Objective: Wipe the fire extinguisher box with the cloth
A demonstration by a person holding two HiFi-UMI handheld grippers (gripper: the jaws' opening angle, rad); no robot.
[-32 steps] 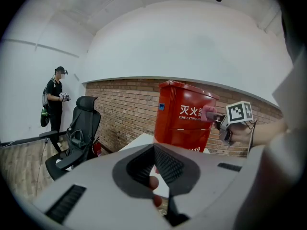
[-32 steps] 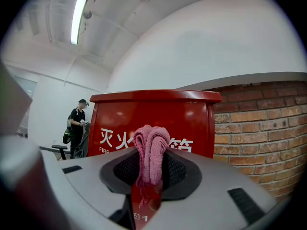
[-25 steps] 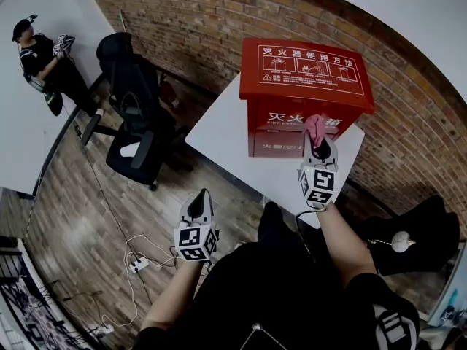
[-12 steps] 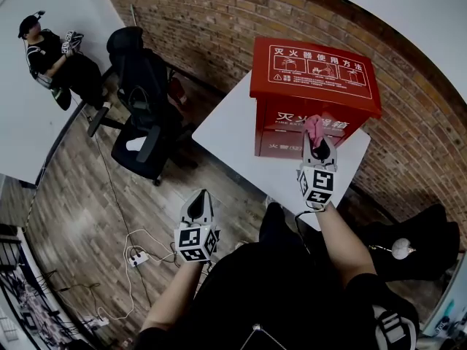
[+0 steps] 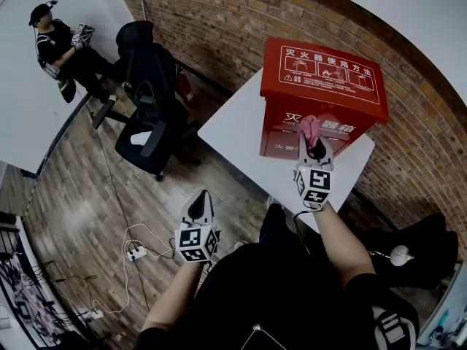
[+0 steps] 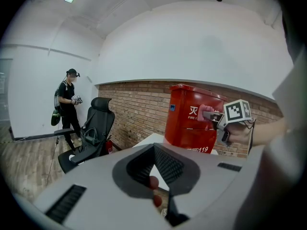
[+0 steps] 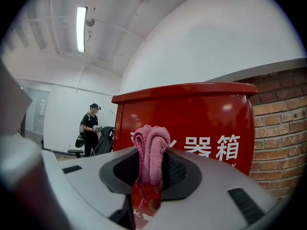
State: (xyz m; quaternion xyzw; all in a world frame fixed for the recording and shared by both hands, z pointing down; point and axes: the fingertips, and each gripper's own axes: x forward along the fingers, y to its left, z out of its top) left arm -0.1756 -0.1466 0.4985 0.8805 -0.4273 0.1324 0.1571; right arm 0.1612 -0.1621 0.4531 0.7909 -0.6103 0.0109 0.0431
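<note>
Standing upright on a white table (image 5: 237,133), the red fire extinguisher box (image 5: 321,86) has its back to a brick wall (image 5: 219,20), with white characters on its lid and front face. The pink cloth (image 5: 310,126) is bunched at the box's front face, level with the upper row of characters; whether it touches the panel cannot be told. The right gripper (image 5: 314,141) has its jaws clamped on the cloth, whose folds stick out past the tips toward the box. The left gripper (image 5: 200,197) hangs well apart from the box, off the table's near-left edge and above the wooden floor, with its jaws brought together and nothing held between them. A black office chair (image 5: 149,93) stands left of the box, beyond the table. A person (image 5: 62,46) in dark clothes stands farther left, by a white wall. A power strip (image 5: 135,252) with cables lies on the floor, below and left of the box.
</note>
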